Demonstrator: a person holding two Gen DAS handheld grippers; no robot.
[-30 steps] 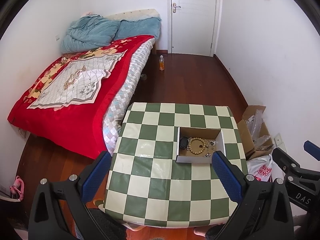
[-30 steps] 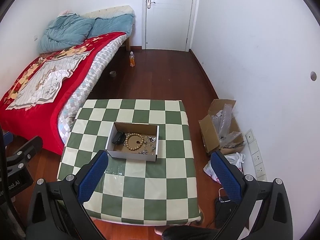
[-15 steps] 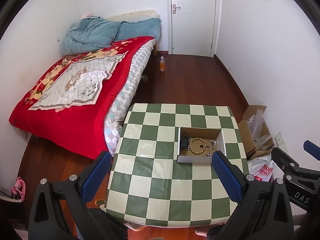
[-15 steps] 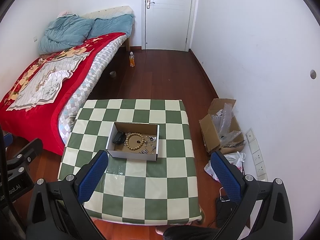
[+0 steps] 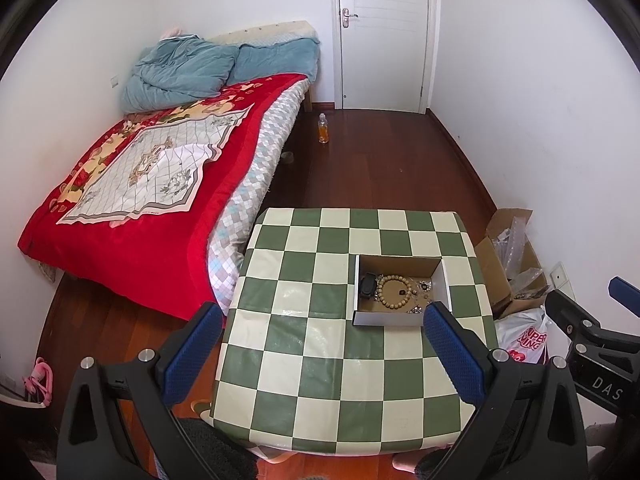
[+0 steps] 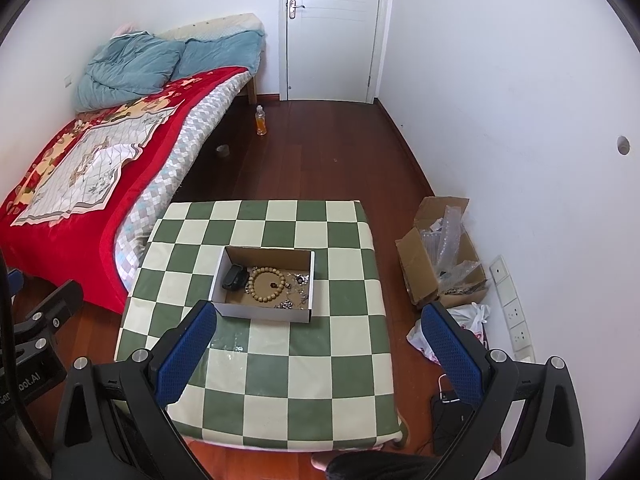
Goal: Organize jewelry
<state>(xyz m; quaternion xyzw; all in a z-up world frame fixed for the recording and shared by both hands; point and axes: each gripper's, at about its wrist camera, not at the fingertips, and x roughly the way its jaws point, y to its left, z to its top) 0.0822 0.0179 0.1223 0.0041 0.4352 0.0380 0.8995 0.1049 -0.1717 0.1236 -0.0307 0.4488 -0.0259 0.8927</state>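
A shallow white cardboard box (image 5: 400, 319) (image 6: 260, 312) stands on a green-and-cream checkered table (image 5: 320, 344) (image 6: 304, 360). Inside lie a wooden bead bracelet (image 5: 394, 292) (image 6: 267, 283), a black case (image 5: 367, 285) (image 6: 233, 276) and small silver pieces (image 5: 423, 288) (image 6: 298, 280). My left gripper (image 5: 322, 350) is open and empty, held high above the table's near side. My right gripper (image 6: 318, 346) is open and empty too, high above the table. Each gripper's frame shows at the edge of the other's view.
A bed with a red quilt (image 5: 152, 184) stands left of the table. A brown carton of plastic wrap (image 6: 440, 256) and a white bag (image 5: 524, 336) lie on the floor at the right by the wall. A bottle (image 5: 323, 129) stands near the door.
Both views have drifted slightly back and up; the table and box sit a little lower in the frames. Both grippers stay open.
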